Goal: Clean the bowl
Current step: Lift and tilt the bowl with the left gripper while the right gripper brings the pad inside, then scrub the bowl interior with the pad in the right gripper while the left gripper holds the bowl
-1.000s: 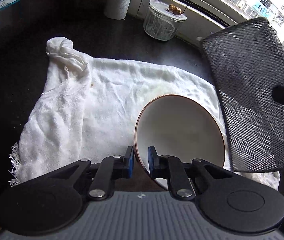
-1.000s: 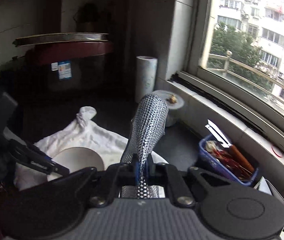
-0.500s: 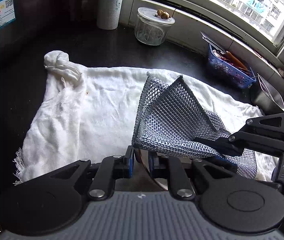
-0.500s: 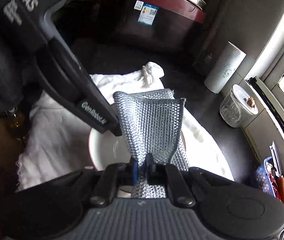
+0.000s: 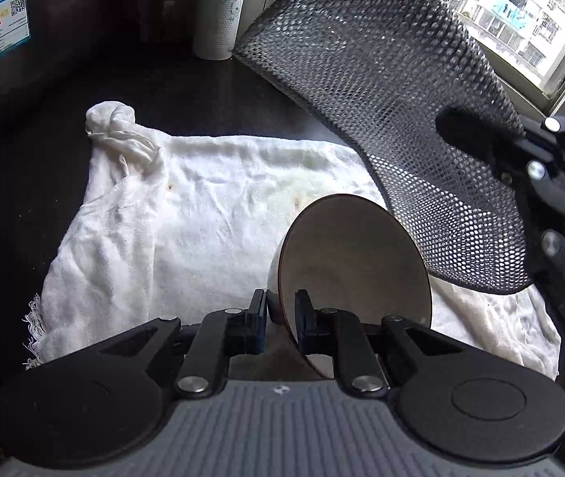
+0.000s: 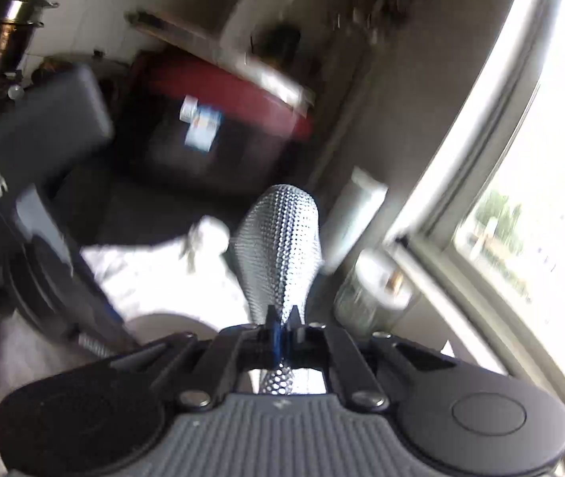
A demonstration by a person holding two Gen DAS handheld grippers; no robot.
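A white bowl [image 5: 354, 262] with a brown rim stands tilted on its edge over a white towel [image 5: 187, 218]. My left gripper [image 5: 282, 306] is shut on the bowl's near rim, one pad inside and one outside. A silver mesh scrubbing cloth [image 5: 381, 91] hangs in the air above and to the right of the bowl, apart from it. My right gripper [image 6: 282, 318] has its jaws closing tight on the mesh cloth [image 6: 282, 238], which rises folded from between the pads. The right wrist view is blurred; the bowl [image 6: 171, 326] shows low on the left.
The towel lies on a dark counter [image 5: 43, 139]. A paper roll [image 5: 218, 8] stands at the back, a glass jar [image 6: 369, 290] by the window ledge, and a dark appliance with a red lid [image 6: 218, 127] behind. The left gripper's housing [image 6: 43, 139] fills the left.
The mesh cloth, which lay over the bowl half a second ago, has lifted up and to the right, uncovering the bowl's inside. The right gripper rolled. The left gripper and bowl stayed put.
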